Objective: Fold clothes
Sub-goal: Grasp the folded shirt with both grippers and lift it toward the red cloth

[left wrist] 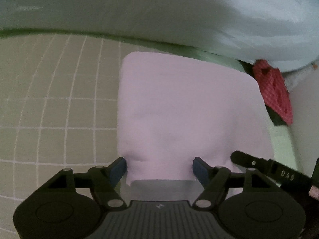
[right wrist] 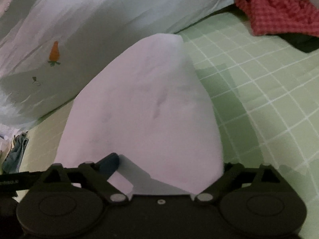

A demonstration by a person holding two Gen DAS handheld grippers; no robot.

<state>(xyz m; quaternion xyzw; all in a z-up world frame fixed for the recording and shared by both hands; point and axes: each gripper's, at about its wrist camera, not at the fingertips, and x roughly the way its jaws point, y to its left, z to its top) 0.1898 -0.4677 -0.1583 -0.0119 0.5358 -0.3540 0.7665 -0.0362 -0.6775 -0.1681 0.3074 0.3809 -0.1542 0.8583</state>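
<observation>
Both grippers [left wrist: 159, 167] [right wrist: 169, 165] open over pale folded cloth [left wrist: 185, 107] on checked sheet [left wrist: 49, 109]

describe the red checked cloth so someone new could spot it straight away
Start at the green grid-patterned sheet. Follow it to its far edge, beside the big pale quilt printed with a carrot. The red checked cloth lies crumpled there, the only red, patterned piece, unlike the plain pale folded garment.
</observation>
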